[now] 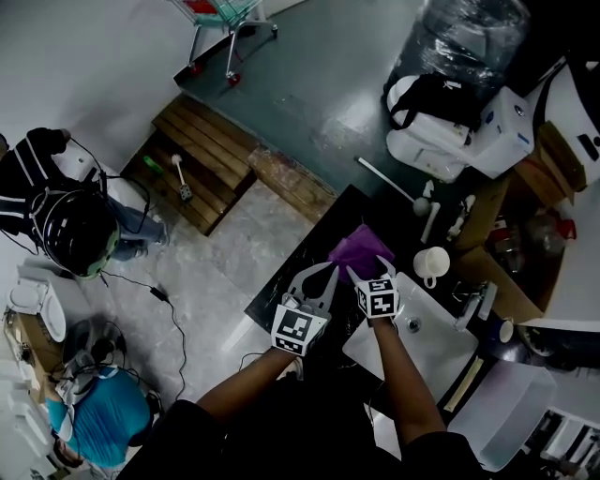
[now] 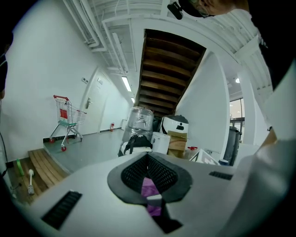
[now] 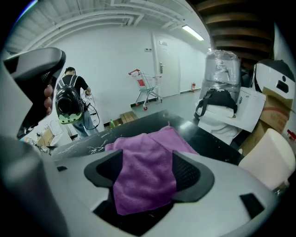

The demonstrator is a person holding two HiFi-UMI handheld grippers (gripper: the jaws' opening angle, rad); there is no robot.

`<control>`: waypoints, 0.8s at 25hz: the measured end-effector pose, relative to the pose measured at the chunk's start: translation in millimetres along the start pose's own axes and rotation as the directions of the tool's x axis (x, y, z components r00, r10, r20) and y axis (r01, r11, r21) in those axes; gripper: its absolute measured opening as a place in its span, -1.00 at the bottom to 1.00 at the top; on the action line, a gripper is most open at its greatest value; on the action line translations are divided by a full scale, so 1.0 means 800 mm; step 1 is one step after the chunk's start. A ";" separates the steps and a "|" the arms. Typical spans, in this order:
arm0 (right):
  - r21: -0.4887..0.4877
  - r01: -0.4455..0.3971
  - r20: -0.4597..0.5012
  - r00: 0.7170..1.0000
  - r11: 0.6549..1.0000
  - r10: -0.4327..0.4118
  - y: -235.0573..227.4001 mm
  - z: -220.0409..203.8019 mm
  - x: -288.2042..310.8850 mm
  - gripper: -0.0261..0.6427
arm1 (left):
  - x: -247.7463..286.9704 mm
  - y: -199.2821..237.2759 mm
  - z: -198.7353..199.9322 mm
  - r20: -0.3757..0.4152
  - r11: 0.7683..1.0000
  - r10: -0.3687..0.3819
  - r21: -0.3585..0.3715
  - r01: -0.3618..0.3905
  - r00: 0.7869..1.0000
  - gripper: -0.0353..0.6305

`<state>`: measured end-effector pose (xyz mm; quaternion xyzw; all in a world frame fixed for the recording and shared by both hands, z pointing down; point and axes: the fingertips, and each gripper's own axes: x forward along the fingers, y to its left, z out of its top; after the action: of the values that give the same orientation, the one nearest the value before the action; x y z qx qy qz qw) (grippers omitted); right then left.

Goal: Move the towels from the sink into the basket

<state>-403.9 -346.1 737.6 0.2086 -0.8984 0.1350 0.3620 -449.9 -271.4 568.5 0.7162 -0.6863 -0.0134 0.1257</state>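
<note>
A purple towel point(image 1: 361, 246) lies spread on the black counter point(image 1: 281, 281), left of the white sink point(image 1: 441, 352). My right gripper point(image 1: 371, 266) is over the towel's near edge. In the right gripper view the towel point(image 3: 148, 152) lies loosely between the wide-apart jaws of my right gripper point(image 3: 147, 163), and the pads do not press on it. My left gripper point(image 1: 324, 272) is at the towel's left corner. Its jaws point(image 2: 148, 159) are together, with a strip of purple cloth point(image 2: 150, 187) caught between them. No basket is in view.
A white mug point(image 1: 431, 264) stands on the sink's far edge by the tap point(image 1: 473, 305). A water bottle point(image 1: 469, 37), a bag and boxes crowd the far right. A person in a helmet point(image 1: 75, 230) stands on the floor at left, and a shopping cart point(image 1: 220, 14) stands farther off.
</note>
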 end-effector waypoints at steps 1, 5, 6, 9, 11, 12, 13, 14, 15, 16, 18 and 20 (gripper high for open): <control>0.004 -0.001 -0.010 1.000 1.000 0.001 -0.003 -0.001 0.006 0.09 | 0.001 0.001 -0.002 -0.001 1.000 0.002 -0.006 -0.002 1.000 -0.88; -0.003 -0.006 -0.048 0.999 1.000 0.005 -0.010 -0.011 0.025 0.13 | 0.004 0.001 -0.006 0.003 1.000 -0.013 -0.022 0.013 1.000 -0.88; -0.015 -0.003 -0.051 0.999 1.000 0.002 -0.011 -0.012 0.026 0.13 | 0.004 0.001 -0.006 0.003 1.000 -0.014 -0.017 0.014 1.000 -0.88; -0.027 0.015 -0.056 0.998 1.000 -0.017 -0.014 -0.010 0.028 0.13 | 0.000 0.008 -0.002 0.007 1.000 0.003 -0.014 -0.003 1.000 -0.88; -0.027 0.022 -0.067 0.997 0.999 -0.024 -0.013 -0.010 0.027 0.12 | -0.008 0.014 -0.003 0.008 0.999 0.024 -0.039 -0.023 1.000 -0.88; -0.028 0.021 -0.072 0.997 0.999 -0.023 -0.012 -0.010 0.027 0.09 | -0.013 0.018 -0.004 0.005 0.997 0.037 -0.060 -0.037 0.999 -0.88; -0.031 0.017 -0.074 0.997 0.999 -0.019 -0.010 -0.010 0.026 0.02 | -0.018 0.021 -0.006 0.000 0.995 0.052 -0.085 -0.052 0.999 -0.88; -0.032 0.013 -0.074 0.997 0.999 -0.015 -0.008 -0.011 0.025 -0.11 | -0.023 0.023 -0.007 -0.004 0.992 0.065 -0.106 -0.065 0.998 -0.88; -0.030 0.010 -0.070 0.997 0.999 -0.012 -0.006 -0.012 0.024 -0.32 | -0.027 0.022 -0.007 -0.006 0.991 0.074 -0.114 -0.074 0.997 -0.89; -0.024 0.011 -0.065 0.998 1.000 -0.012 -0.005 -0.012 0.023 -0.50 | -0.029 0.021 -0.006 -0.007 0.991 0.078 -0.108 -0.079 0.997 -0.88; 0.004 0.015 -0.050 0.999 1.000 -0.015 -0.003 -0.012 0.023 -0.61 | -0.034 0.017 -0.006 -0.012 0.993 0.081 -0.083 -0.082 0.997 -0.88; 0.035 0.021 -0.029 0.999 0.999 -0.020 -0.001 -0.013 0.018 -0.65 | -0.041 0.014 -0.004 -0.011 0.993 0.083 -0.080 -0.084 0.996 -0.88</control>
<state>-406.8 -346.7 754.7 0.2220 -0.8885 0.1500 0.3726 -461.8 -238.9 568.9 0.6813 -0.7141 -0.0330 0.1574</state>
